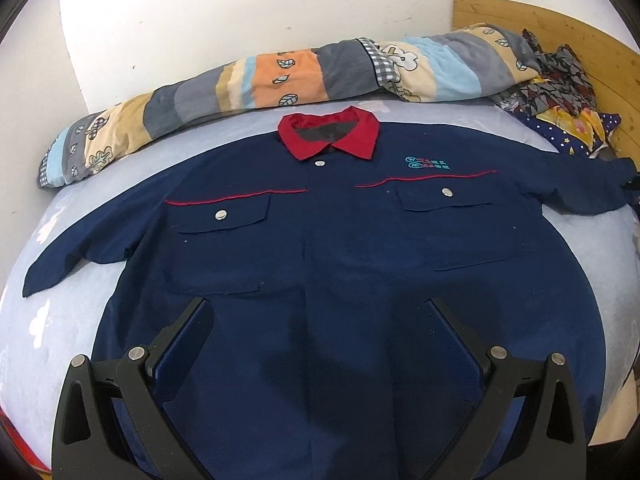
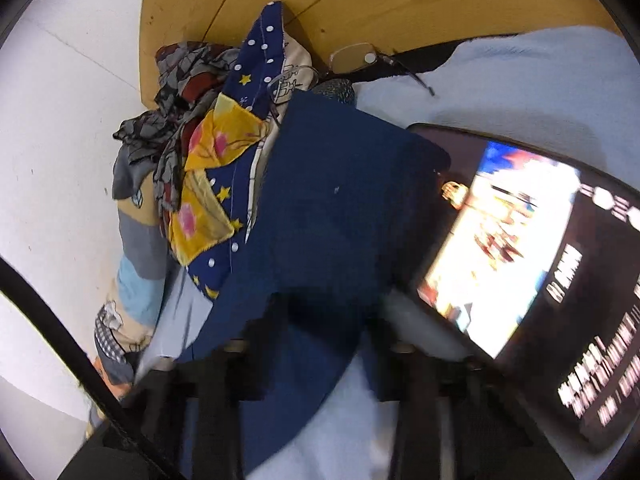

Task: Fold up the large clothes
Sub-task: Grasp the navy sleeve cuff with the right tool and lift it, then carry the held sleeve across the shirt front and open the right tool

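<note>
A large navy work shirt (image 1: 320, 240) with a red collar (image 1: 330, 134) lies spread flat, front up, on a pale blue bed sheet (image 1: 60, 320), sleeves out to both sides. My left gripper (image 1: 320, 312) is open and hovers over the shirt's lower front, holding nothing. In the right wrist view the shirt's right sleeve (image 2: 332, 200) lies over the sheet. My right gripper (image 2: 320, 312) is blurred, its fingers straddling the sleeve's end; I cannot tell whether it grips the cloth.
A rolled patchwork quilt (image 1: 260, 84) lies along the wall behind the collar. A pile of patterned cloths (image 2: 208, 152) sits by the wooden headboard (image 2: 360, 0). A lit phone (image 2: 540, 272) and eyeglasses (image 2: 360, 56) lie beside the sleeve.
</note>
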Available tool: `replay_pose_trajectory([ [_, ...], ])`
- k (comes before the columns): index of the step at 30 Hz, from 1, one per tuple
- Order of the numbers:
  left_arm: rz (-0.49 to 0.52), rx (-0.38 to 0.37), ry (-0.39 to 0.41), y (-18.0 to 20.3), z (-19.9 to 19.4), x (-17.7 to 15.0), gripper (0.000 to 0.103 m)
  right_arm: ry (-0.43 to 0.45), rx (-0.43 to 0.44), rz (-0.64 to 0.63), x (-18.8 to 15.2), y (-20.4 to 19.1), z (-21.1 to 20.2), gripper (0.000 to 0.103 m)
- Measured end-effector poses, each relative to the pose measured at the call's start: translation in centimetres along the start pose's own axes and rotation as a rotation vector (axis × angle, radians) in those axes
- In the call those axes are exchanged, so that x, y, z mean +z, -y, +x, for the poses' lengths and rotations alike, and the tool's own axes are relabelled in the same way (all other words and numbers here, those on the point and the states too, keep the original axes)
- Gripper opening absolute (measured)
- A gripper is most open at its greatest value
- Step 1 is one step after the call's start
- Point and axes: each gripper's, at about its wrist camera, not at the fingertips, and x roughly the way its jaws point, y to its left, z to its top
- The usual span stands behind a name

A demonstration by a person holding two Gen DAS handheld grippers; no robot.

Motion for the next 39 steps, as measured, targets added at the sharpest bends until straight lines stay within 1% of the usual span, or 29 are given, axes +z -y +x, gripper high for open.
replay_pose_trajectory([
  [1, 0.003, 0.002, 0.001, 0.1, 0.0, 0.0, 0.103, -0.009, 0.001, -0.009, 0.2, -0.1, 0.4, 0.006],
  [2, 0.004, 0.006, 0.001, 0.1, 0.1, 0.0, 0.103, -0.013, -0.013, -0.027, 0.3, -0.3, 0.6, 0.006],
  [3, 0.004, 0.006, 0.0, 0.1, 0.2, -0.1, 0.103, 0.012, -0.021, -0.037, 0.2, -0.7, 0.1, 0.005],
  [5, -0.002, 0.004, -0.006, 0.0, 0.3, 0.0, 0.103, 0.053, 0.014, -0.055, -0.1, -1.8, -1.2, 0.005],
  [7, -0.016, -0.003, -0.009, -0.3, 0.3, 0.0, 0.103, 0.082, 0.009, -0.127, -0.2, -4.0, -2.5, 0.005],
  [10, -0.023, 0.001, 0.005, -0.7, -0.3, 0.0, 0.103, 0.124, 0.064, -0.203, 0.0, -7.8, -4.8, 0.005],
  [12, -0.028, 0.009, 0.022, -1.0, -0.7, 0.0, 0.103, 0.129, 0.094, -0.229, 0.5, -10.1, -6.0, 0.005],
  [16, -0.042, 0.025, 0.033, -1.9, -1.2, -0.1, 0.103, 0.157, 0.156, -0.3, 0.9, -16.2, -8.3, 0.005],
  [19, -0.059, 0.036, 0.038, -2.8, -1.6, -0.1, 0.103, 0.175, 0.213, -0.351, 0.8, -21.5, -10.3, 0.005],
  [22, -0.085, 0.044, 0.044, -3.9, -2.0, -0.1, 0.103, 0.177, 0.272, -0.395, 0.0, -26.3, -12.0, 0.005],
  [23, -0.098, 0.047, 0.047, -4.4, -2.3, -0.1, 0.103, 0.179, 0.291, -0.417, -0.6, -28.6, -12.6, 0.005],
  [25, -0.119, 0.049, 0.051, -5.3, -2.6, 0.0, 0.103, 0.173, 0.329, -0.446, -1.6, -31.8, -13.6, 0.005],
  [28, -0.142, 0.055, 0.059, -6.3, -3.1, -0.1, 0.103, 0.161, 0.393, -0.504, -4.2, -37.7, -15.1, 0.005],
  [31, -0.16, 0.063, 0.068, -7.5, -3.8, -0.3, 0.103, 0.136, 0.435, -0.562, -7.7, -41.8, -15.8, 0.005],
  [34, -0.175, 0.064, 0.072, -8.5, -4.5, -0.7, 0.103, 0.09, 0.475, -0.614, -12.4, -45.6, -15.5, 0.005],
  [35, -0.178, 0.065, 0.074, -8.9, -4.7, -0.9, 0.103, 0.068, 0.485, -0.633, -14.5, -46.9, -15.0, 0.005],
  [39, -0.201, 0.065, 0.083, -10.2, -5.6, -1.3, 0.103, -0.013, 0.514, -0.688, -21.9, -50.1, -12.8, 0.005],
])
